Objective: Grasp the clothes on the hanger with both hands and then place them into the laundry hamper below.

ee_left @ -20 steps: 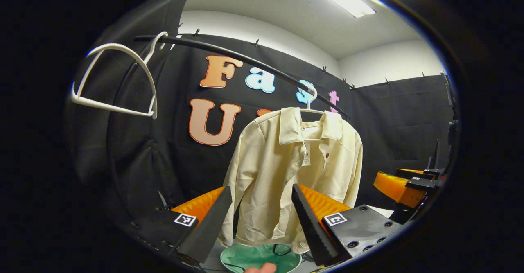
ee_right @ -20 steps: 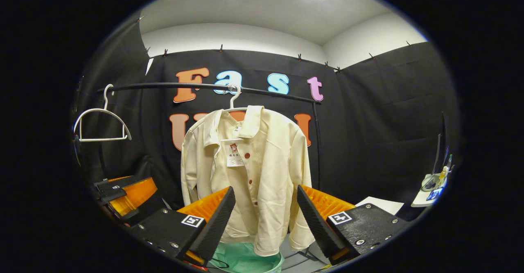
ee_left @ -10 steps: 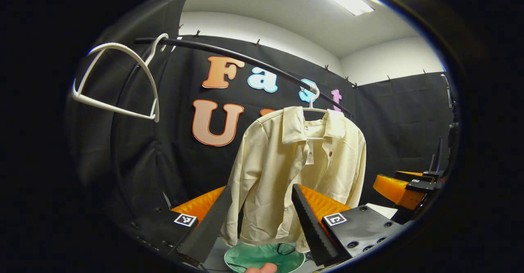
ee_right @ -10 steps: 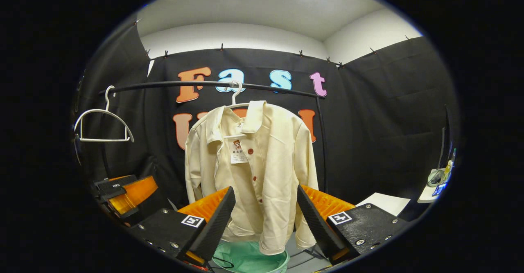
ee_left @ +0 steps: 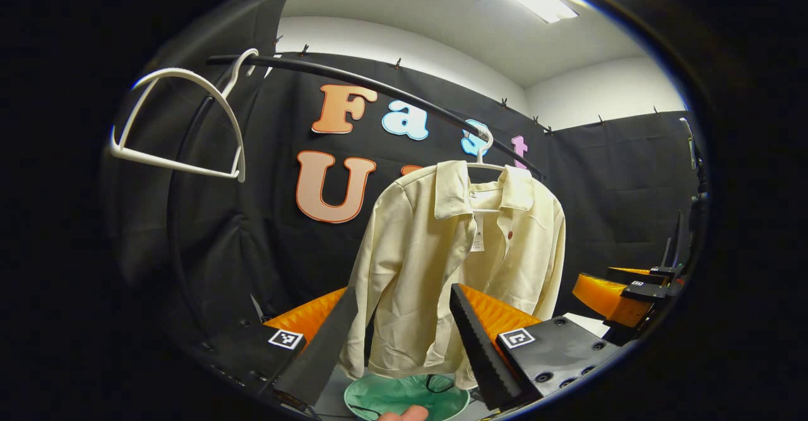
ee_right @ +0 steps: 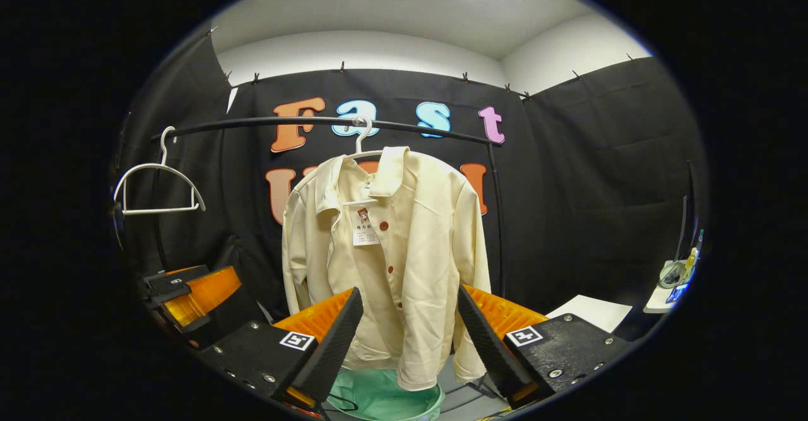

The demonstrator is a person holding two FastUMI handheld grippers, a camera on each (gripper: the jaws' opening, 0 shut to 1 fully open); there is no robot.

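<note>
Left gripper view: I am holding my left gripper (ee_left: 398, 339) wide, facing the cream button-front jacket (ee_left: 454, 269) on its white hanger (ee_left: 483, 156). Right gripper view: my right gripper (ee_right: 407, 339) is gaping too; the green fabric hamper (ee_right: 385, 399) sits below the jacket. Risk: pinching only a sleeve, snagging the collar.

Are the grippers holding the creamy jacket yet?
No. The left gripper and right gripper are open, holding nothing; the cream button-up jacket hangs on its white hanger.
</note>
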